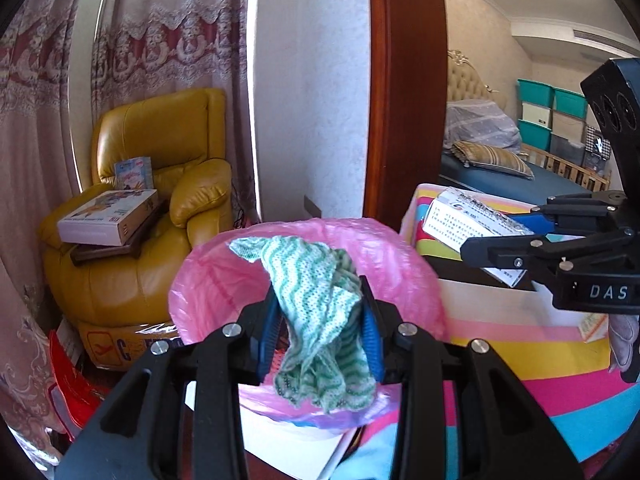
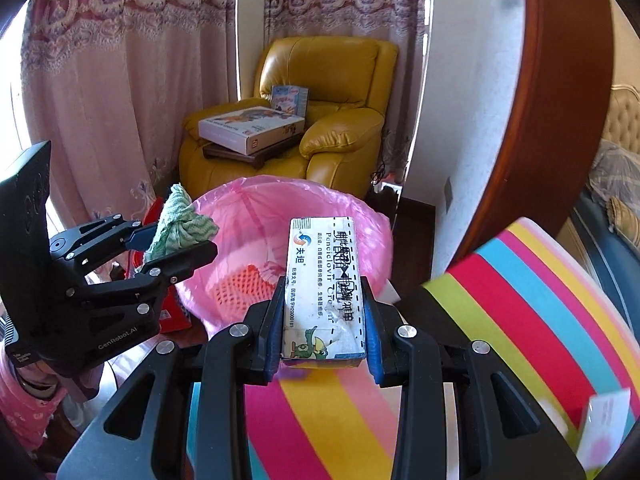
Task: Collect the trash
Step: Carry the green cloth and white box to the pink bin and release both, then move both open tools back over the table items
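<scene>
Above a bin lined with a pink bag (image 1: 208,280), the left gripper (image 1: 320,320) pinches a crumpled green-and-white cloth (image 1: 320,304) between its blue pads. Beside it, the right gripper (image 2: 324,320) clamps a white medicine box (image 2: 324,280) over the bag's near rim, next to a rainbow-striped cover (image 2: 540,300).
</scene>
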Demonstrator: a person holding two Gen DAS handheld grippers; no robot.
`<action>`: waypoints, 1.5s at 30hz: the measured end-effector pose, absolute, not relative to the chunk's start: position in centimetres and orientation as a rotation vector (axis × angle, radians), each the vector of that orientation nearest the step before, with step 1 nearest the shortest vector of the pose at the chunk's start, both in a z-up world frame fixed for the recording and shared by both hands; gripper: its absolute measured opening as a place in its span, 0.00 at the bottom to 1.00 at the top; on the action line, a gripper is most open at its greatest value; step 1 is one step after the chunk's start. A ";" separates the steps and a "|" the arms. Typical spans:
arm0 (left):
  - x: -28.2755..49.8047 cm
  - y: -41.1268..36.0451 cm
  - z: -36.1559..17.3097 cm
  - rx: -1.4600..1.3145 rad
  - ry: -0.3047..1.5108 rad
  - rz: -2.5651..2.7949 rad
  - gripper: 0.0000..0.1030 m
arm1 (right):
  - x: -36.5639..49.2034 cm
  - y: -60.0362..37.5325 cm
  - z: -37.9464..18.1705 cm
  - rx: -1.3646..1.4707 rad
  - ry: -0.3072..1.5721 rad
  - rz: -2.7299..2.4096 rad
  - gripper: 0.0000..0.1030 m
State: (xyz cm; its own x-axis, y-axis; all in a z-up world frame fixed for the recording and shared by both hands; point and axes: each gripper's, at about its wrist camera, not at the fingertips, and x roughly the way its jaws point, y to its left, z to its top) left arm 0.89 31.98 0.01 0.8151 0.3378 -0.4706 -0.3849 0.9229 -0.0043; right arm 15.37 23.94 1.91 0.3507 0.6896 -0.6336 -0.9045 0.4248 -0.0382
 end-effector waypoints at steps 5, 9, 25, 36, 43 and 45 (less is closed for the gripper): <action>1.7 35.3 -0.5 -0.146 0.489 0.393 0.36 | 16.3 26.4 1.0 -0.434 0.599 1.065 0.33; 2.8 36.9 -0.7 -0.176 0.488 0.371 0.44 | 17.3 28.1 0.6 -0.424 0.608 1.071 0.33; -0.4 32.2 -0.3 -0.100 0.415 0.453 0.95 | 14.8 14.3 4.0 -0.338 0.453 0.981 0.68; 2.1 21.1 0.4 -0.042 0.413 0.222 0.95 | 15.1 -2.7 1.9 -0.216 0.504 0.665 0.72; 4.7 14.7 -1.6 -0.021 0.482 0.092 0.95 | 14.1 -10.6 -0.3 -0.149 0.553 0.503 0.78; 4.6 13.4 -2.2 -0.016 0.498 0.068 0.95 | 13.6 -11.8 -1.5 -0.145 0.580 0.486 0.78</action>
State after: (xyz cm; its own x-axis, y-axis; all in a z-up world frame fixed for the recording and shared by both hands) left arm 4.65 13.37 -2.18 0.8765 0.0611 -0.4776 -0.0688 0.9976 0.0013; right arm 13.63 -11.76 -1.51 0.7276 0.3992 -0.5578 -0.4793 0.8777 0.0030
